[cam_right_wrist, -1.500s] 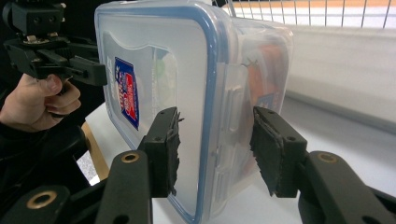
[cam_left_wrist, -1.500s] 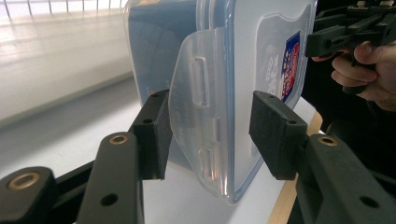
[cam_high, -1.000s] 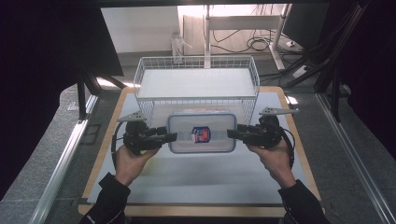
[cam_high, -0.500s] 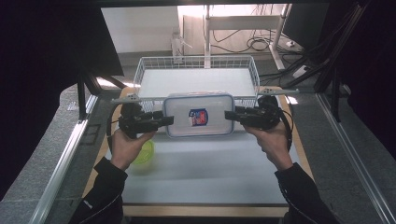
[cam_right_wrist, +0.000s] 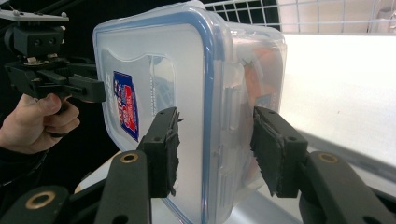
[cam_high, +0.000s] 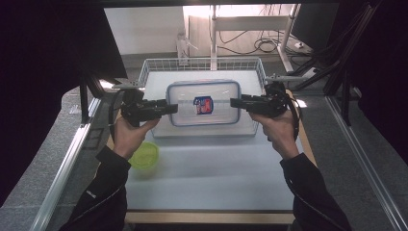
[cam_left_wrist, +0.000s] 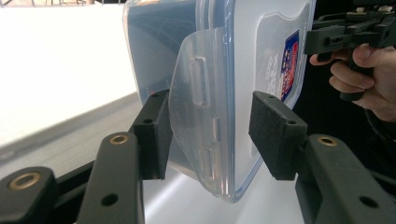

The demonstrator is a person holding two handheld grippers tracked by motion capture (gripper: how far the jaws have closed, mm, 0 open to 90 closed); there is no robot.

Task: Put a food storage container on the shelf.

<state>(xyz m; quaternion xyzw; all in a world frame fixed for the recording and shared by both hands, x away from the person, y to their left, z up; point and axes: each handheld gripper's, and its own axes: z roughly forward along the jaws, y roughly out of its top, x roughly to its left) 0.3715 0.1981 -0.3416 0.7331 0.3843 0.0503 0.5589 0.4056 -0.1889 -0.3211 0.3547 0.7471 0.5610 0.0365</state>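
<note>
Left gripper [cam_high: 169, 107] clamped on the left end of a clear plastic box [cam_high: 203, 102] (blue-rimmed lid, small label), box held level above the wire basket [cam_high: 257, 72], right gripper [cam_high: 236, 102] clamped on its right end, green bowl [cam_high: 143, 155] on the table below.

Clear glossy plastic container [cam_high: 203, 102] with blue-rimmed lid, held between matt black rough foam pads [cam_right_wrist: 268, 149], thin white wire-metal basket [cam_high: 153, 67] beyond, smooth matt table sheet [cam_high: 211, 173].
</note>
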